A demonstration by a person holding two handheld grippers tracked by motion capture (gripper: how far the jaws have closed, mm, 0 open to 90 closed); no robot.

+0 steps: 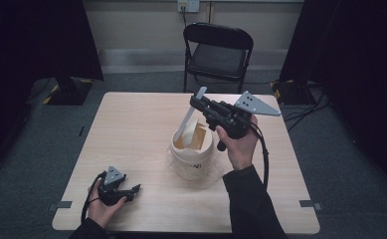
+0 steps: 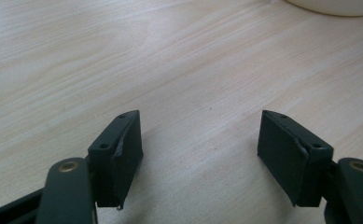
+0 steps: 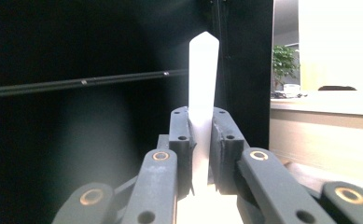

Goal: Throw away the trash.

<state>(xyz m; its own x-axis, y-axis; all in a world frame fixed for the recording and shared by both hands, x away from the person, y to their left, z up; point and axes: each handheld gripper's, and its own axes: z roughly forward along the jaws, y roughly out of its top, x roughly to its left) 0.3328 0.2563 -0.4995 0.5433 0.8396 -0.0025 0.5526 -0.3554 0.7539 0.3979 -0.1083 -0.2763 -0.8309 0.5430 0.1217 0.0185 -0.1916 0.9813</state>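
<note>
Holding the white scoop (image 1: 187,124) by its handle, my right gripper (image 1: 199,101) keeps the bowl end down inside the cream tub (image 1: 192,158) at table centre (likely for stirring or scooping). Jaws clenched flat on the handle (image 3: 202,93). Left gripper (image 1: 131,190), at 7 o'clock from the tub, rests released, nothing between its pads (image 2: 123,154).

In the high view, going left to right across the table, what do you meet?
Left gripper, jaws open on the table near the front edge → white tub with a white spatula standing in it → right gripper, shut on the spatula's handle, held above the table.
</note>
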